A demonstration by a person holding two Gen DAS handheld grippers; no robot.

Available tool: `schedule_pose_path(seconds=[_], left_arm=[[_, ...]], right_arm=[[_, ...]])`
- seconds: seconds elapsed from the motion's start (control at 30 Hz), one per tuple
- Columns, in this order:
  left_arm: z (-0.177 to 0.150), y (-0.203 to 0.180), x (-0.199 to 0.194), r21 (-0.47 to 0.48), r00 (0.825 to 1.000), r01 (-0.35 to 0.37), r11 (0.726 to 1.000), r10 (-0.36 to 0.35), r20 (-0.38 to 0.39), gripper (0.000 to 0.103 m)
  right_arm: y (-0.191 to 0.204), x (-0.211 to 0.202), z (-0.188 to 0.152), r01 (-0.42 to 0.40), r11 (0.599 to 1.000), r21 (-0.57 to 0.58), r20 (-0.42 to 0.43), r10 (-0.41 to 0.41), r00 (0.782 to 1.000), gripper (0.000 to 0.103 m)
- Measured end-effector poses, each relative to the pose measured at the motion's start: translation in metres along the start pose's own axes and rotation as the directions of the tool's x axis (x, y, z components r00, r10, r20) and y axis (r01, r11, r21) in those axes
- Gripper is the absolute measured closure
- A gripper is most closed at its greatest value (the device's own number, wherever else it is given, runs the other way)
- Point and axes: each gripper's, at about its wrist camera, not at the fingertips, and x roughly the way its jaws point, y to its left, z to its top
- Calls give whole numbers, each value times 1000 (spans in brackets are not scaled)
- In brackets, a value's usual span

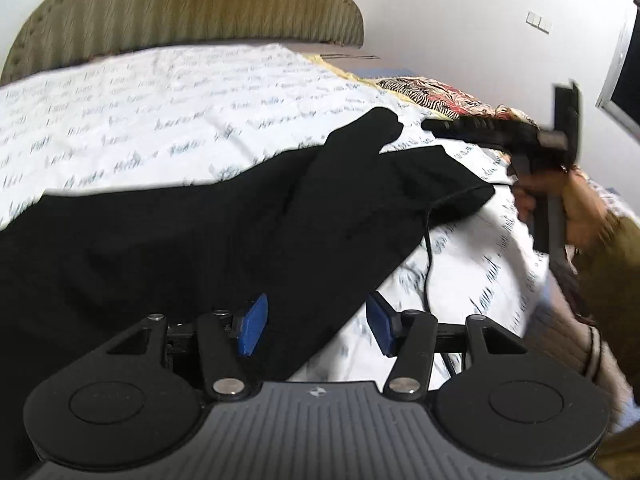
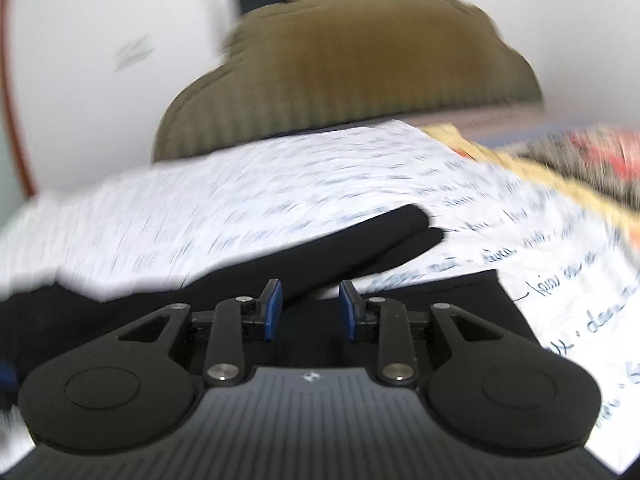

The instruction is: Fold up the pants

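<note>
Black pants [image 1: 200, 240] lie spread across a white bed sheet with script print [image 1: 160, 100], and two cloth ends reach toward the far right. My left gripper [image 1: 316, 328] is open over the pants' near edge; cloth lies under the gap and neither blue pad presses it. At the right of the left wrist view, a hand [image 1: 580, 208] holds my right gripper [image 1: 440, 126], blurred, above the pants' far end. The blurred right wrist view shows my right gripper [image 2: 311, 310] open over the pants [image 2: 360, 240], with nothing pinched between its pads.
An olive ribbed headboard [image 1: 192, 8] stands behind the bed. A patterned red, black and yellow blanket [image 1: 440, 96] lies at the far right of the sheet. A thin black cable [image 1: 428, 248] trails over the pants' edge and sheet. A dark screen [image 1: 628, 80] hangs on the right wall.
</note>
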Motion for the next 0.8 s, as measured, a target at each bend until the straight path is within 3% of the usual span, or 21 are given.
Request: schedule_pose_path(seconds=[0.1, 0.27, 0.57, 0.6, 0.63, 0.8], left_arm=[[2, -6, 16, 8, 1000, 3, 1000, -3, 4, 49], [-2, -6, 32, 21, 1000, -21, 1000, 21, -17, 49], [-4, -15, 39, 77, 999, -30, 997, 31, -13, 38], [-4, -17, 41, 90, 999, -37, 995, 38, -12, 38], [-4, -19, 41, 102, 999, -41, 994, 42, -12, 38], [-4, -17, 42, 90, 999, -34, 995, 35, -8, 38]], right_arm=[[-37, 31, 20, 7, 984, 180, 24, -11, 1000, 72], [-75, 78, 28, -30, 905, 425, 6, 30, 1000, 72], [-97, 128, 18, -20, 799, 601, -41, 55, 998, 74], [-96, 129, 19, -19, 796, 605, -39, 54, 998, 91], [-94, 128, 22, -21, 801, 599, -33, 51, 998, 97], [-73, 105, 52, -49, 848, 528, 40, 33, 999, 98]])
